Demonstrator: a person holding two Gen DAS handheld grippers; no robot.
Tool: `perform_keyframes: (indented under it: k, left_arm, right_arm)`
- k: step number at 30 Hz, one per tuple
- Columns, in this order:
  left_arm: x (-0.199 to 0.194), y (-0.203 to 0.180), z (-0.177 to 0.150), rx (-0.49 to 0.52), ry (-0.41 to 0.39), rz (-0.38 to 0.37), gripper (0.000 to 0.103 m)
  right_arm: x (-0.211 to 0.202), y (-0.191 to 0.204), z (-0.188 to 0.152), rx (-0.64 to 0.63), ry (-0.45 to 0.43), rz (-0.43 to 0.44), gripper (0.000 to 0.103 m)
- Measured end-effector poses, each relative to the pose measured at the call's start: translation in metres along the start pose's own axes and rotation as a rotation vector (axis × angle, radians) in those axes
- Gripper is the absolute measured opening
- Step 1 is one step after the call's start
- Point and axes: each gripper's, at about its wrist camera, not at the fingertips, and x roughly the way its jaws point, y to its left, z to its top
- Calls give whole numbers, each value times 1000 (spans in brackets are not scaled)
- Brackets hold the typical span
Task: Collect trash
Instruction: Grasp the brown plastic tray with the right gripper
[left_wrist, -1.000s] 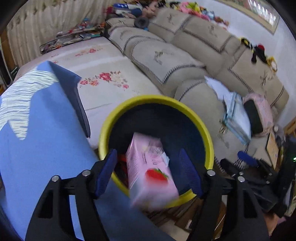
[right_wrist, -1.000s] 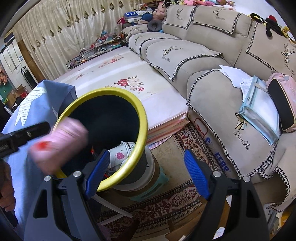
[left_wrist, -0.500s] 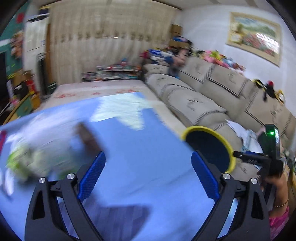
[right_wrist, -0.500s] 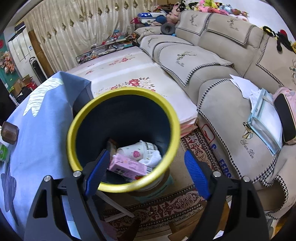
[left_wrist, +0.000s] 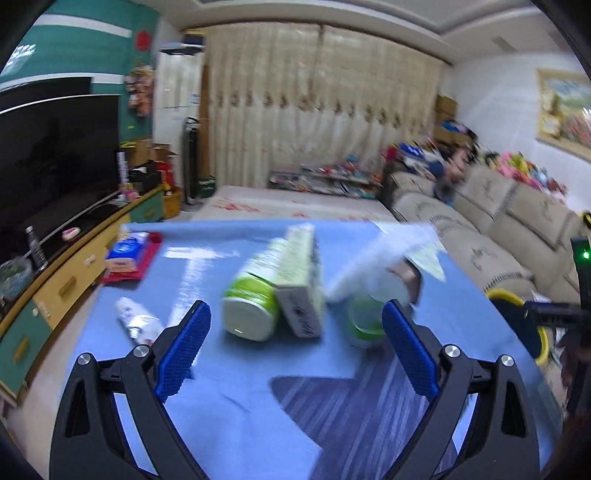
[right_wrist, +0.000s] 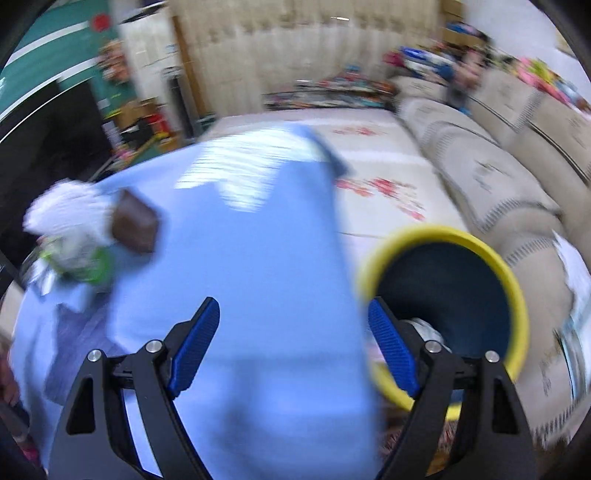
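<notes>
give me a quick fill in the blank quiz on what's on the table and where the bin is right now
1. The white bottle with the green label lies on its ____ on the blue tablecloth.
2. The dark bin beside the table has a ____ rim.
3. The open left hand-held gripper holds ____.
4. The pale green carton lies directly to the ____ of that bottle in the left wrist view.

Missing words: side; yellow; nothing; right

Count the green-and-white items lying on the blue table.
3: green-capped white bottle ahead, pale green carton touching its right side, clear green-lidded cup further right. Others may hide behind.
</notes>
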Motion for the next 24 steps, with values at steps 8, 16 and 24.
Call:
perform_keyframes:
  k: [8, 16, 24]
  left_arm:
    - [-6, 0, 7, -23, -21, 18, 93]
    - [-3, 0, 8, -47, 5, -11, 93]
    - [-2, -4, 6, -26, -1, -8, 93]
  right_arm:
    - [31, 110, 28, -250, -25, 94, 74]
    - [66, 143, 43, -340, 25, 91, 62]
    - [88, 157, 50, -351, 47, 98, 19]
